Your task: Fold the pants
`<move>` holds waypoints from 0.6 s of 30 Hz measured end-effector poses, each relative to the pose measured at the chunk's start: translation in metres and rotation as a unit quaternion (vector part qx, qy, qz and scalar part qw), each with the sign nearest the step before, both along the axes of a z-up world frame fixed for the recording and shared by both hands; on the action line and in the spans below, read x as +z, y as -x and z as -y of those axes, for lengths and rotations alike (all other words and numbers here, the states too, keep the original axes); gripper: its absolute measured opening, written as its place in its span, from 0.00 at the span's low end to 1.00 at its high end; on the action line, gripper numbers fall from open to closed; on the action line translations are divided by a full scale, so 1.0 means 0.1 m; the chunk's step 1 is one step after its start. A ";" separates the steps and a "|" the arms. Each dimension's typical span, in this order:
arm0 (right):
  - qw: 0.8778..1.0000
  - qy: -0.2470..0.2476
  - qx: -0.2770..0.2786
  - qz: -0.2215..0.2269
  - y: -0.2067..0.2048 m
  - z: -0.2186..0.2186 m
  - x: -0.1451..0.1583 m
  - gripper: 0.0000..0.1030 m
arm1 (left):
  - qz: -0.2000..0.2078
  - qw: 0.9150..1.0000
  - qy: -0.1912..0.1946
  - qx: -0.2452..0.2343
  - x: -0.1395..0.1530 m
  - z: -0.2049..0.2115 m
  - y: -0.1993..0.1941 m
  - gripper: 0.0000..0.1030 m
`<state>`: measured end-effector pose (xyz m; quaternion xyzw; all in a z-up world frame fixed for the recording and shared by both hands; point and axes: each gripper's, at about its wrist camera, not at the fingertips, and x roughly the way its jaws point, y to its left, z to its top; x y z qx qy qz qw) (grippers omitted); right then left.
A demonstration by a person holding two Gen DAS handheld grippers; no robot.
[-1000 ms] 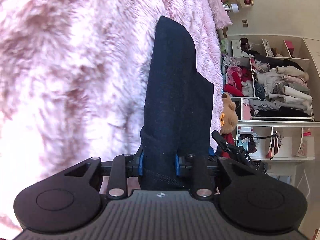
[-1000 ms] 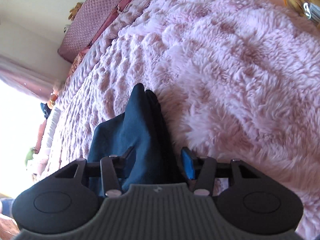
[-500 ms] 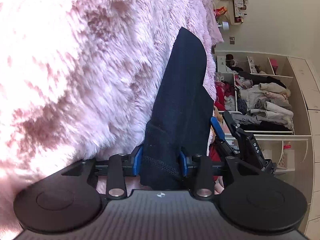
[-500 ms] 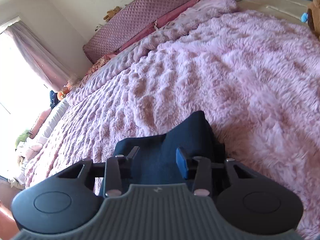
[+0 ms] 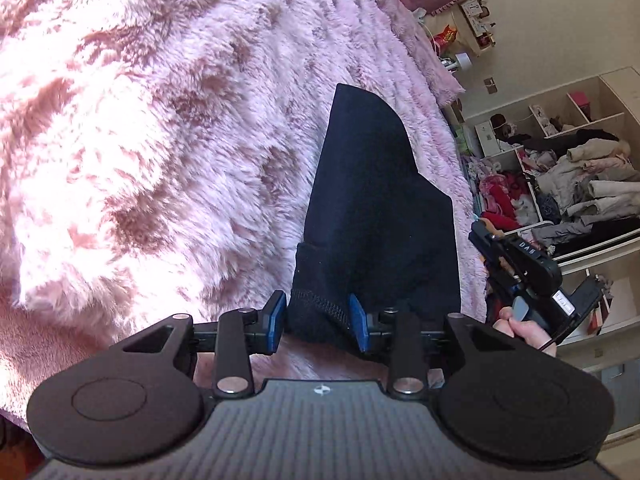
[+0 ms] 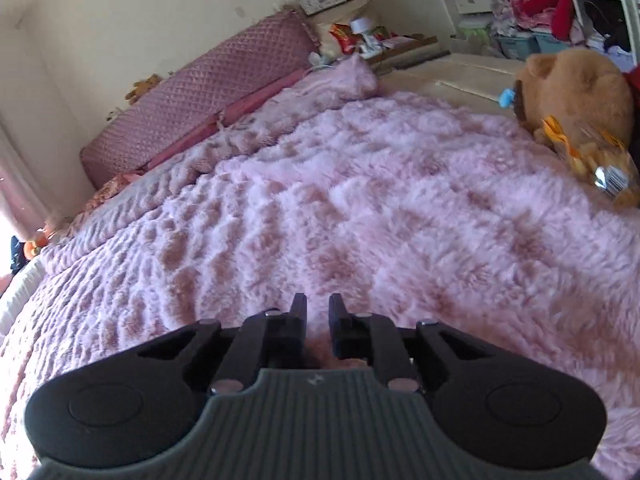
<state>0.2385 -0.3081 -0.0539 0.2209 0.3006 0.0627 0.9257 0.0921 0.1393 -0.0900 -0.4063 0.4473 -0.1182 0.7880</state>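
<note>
The dark navy pants [image 5: 376, 200] lie folded into a long narrow strip on the fluffy pink blanket [image 5: 160, 140], running away from me. My left gripper [image 5: 318, 322] stands at the strip's near hem. The bunched cloth fills the gap and touches both blue pads [image 5: 276, 320]. My right gripper [image 6: 318, 312] hovers over bare blanket [image 6: 360, 220]. Its jaws are closing, a narrow gap is left, and nothing is between them. The pants are out of the right wrist view. In the left wrist view a hand [image 5: 524, 328] holds the other gripper off the bed's right edge.
A brown teddy bear [image 6: 576, 92] and a yellow snack packet [image 6: 592, 160] lie on the bed at the right. A quilted pink headboard [image 6: 200, 112] stands at the far end. Open white shelves [image 5: 580, 184] stuffed with clothes stand beyond the bed's edge.
My right gripper has let go of the pants, drawn off them and tipped up toward the headboard while its jaws narrowed. The left gripper's jaws widened a little and still hold the hem.
</note>
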 end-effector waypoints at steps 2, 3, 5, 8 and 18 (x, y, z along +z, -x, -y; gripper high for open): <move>0.997 -0.023 0.075 0.016 -0.06 -0.28 0.16 0.50 | 0.026 0.999 -0.037 -0.007 0.08 0.03 0.02 0.37; 0.992 -0.038 0.115 0.016 -0.10 -0.45 0.21 0.56 | 0.038 0.998 -0.051 -0.009 0.10 0.05 0.03 0.36; 0.983 -0.054 0.173 0.003 -0.17 -0.75 0.26 0.55 | 0.054 0.996 -0.068 -0.019 0.11 0.10 -0.02 0.36; 0.972 -0.021 0.235 -0.008 -0.29 -1.30 0.27 0.66 | 0.055 0.997 -0.049 -0.027 0.04 0.11 -0.09 0.37; 0.880 0.163 0.436 -0.089 -1.08 -2.38 -0.09 0.79 | -0.003 0.994 0.095 -0.050 -0.38 -0.17 -0.19 0.37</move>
